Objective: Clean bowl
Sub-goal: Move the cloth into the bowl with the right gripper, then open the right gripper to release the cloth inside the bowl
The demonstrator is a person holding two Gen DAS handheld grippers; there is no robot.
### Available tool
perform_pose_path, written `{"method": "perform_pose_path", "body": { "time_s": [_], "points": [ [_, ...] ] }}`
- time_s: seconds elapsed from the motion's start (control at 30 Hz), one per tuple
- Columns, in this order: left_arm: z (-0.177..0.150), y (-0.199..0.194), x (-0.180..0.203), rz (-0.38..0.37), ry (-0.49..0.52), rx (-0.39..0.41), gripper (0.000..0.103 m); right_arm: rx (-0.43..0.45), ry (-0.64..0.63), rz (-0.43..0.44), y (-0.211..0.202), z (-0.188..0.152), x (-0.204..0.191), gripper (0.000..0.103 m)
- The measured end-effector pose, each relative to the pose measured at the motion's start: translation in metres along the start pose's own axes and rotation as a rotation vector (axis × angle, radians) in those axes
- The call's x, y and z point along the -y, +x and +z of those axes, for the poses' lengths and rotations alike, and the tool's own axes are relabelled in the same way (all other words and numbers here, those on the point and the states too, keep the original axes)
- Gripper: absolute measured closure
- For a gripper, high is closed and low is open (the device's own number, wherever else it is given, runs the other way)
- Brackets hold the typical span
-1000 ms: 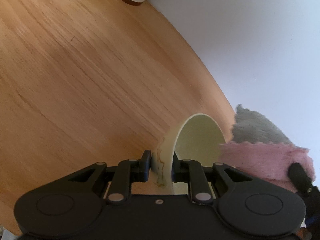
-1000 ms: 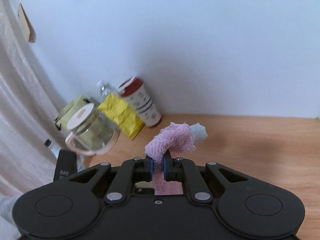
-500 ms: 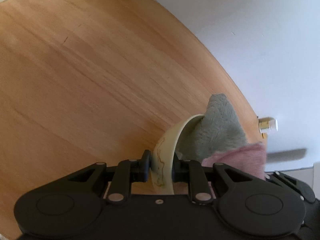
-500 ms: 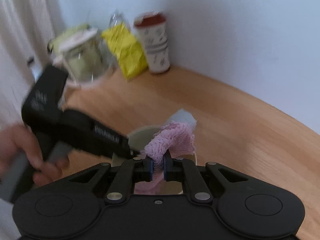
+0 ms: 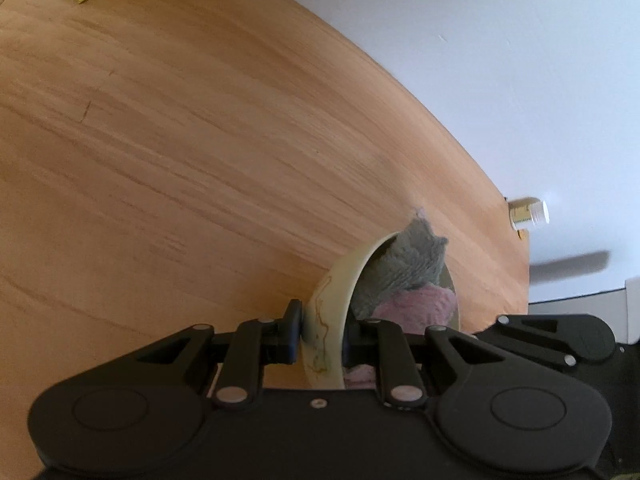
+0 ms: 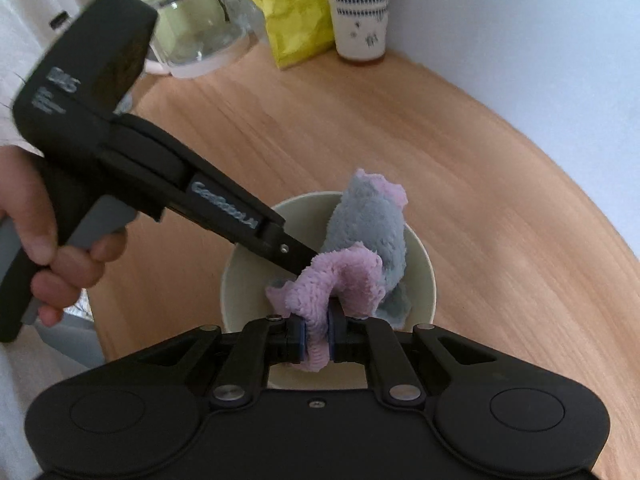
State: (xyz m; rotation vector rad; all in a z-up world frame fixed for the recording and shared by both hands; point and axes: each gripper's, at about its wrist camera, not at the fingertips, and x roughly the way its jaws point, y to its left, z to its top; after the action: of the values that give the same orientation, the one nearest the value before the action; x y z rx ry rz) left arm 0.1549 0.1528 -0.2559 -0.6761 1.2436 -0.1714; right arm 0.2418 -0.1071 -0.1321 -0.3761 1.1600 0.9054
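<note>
A pale cream bowl [image 6: 424, 280] with a brown line pattern on its outside [image 5: 322, 336] is held at its rim by my left gripper [image 5: 320, 338], which is shut on the bowl wall. My right gripper [image 6: 318, 336] is shut on a pink and grey fluffy cloth [image 6: 360, 248], and the cloth is pushed down inside the bowl. In the left wrist view the cloth [image 5: 412, 272] fills the bowl's inside. The left gripper's body [image 6: 120, 152] and the hand holding it show at the left of the right wrist view.
A wooden table [image 5: 200, 140] lies under the bowl, its edge against a white wall. At the table's far end stand a patterned paper cup [image 6: 360, 8], a yellow bag [image 6: 292, 8] and a glass jar [image 6: 196, 20]. A small white-capped bottle [image 5: 528, 212] shows beyond the table edge.
My right gripper has come down and forward, pushing the cloth deeper into the bowl. The left gripper keeps its hold on the rim.
</note>
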Motion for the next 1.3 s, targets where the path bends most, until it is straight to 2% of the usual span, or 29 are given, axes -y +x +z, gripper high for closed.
{"method": "perform_pose_path", "body": {
  "time_s": [0.23,0.27,0.3,0.33,0.4,0.47,0.5,0.6,0.73,0.8,0.93,1.03,1.2,1.3],
  "points": [
    [0.008,0.001,-0.007,-0.026,0.053,-0.038,0.085,-0.036,0.018,-0.013,0.012,0.006,-0.001,0.09],
    [0.009,0.003,-0.006,-0.028,0.064,-0.038,0.078,-0.038,0.025,-0.017,0.013,0.006,-0.002,0.09],
    [0.01,0.004,-0.004,-0.03,0.075,-0.039,0.067,-0.039,0.033,-0.021,0.013,0.007,-0.002,0.09],
    [0.01,0.003,-0.004,-0.03,0.092,-0.039,0.063,-0.041,0.036,-0.024,0.013,0.008,-0.003,0.088],
    [0.011,0.003,-0.004,-0.031,0.127,-0.04,0.046,-0.05,0.035,-0.04,0.01,0.01,-0.007,0.08],
    [0.012,0.002,-0.003,-0.03,0.157,-0.034,0.033,-0.052,0.029,-0.05,0.005,0.01,-0.01,0.066],
    [0.012,0.0,-0.002,-0.027,0.184,-0.026,0.027,-0.05,0.026,-0.057,0.003,0.01,-0.013,0.063],
    [0.011,-0.002,0.001,-0.015,0.23,-0.013,0.021,-0.058,0.037,-0.064,-0.006,0.01,-0.02,0.06],
    [0.008,-0.012,0.003,0.009,0.284,0.021,0.013,-0.043,-0.021,-0.088,-0.017,0.012,-0.032,0.057],
    [0.007,-0.014,0.008,0.004,0.288,0.042,0.003,-0.033,-0.039,-0.098,-0.025,0.012,-0.034,0.057],
    [0.0,-0.023,0.02,0.027,0.335,0.096,0.002,0.004,-0.051,-0.072,-0.047,0.019,-0.025,0.057],
    [-0.013,-0.033,0.037,0.11,0.424,0.167,0.002,0.038,-0.082,-0.048,-0.06,0.019,-0.02,0.057],
    [-0.027,-0.036,0.051,0.237,0.512,0.248,0.001,0.062,-0.191,-0.01,-0.07,0.005,-0.018,0.057],
    [-0.03,-0.034,0.054,0.266,0.527,0.227,0.001,0.053,-0.258,-0.016,-0.053,0.003,-0.019,0.057]
  ]
}}
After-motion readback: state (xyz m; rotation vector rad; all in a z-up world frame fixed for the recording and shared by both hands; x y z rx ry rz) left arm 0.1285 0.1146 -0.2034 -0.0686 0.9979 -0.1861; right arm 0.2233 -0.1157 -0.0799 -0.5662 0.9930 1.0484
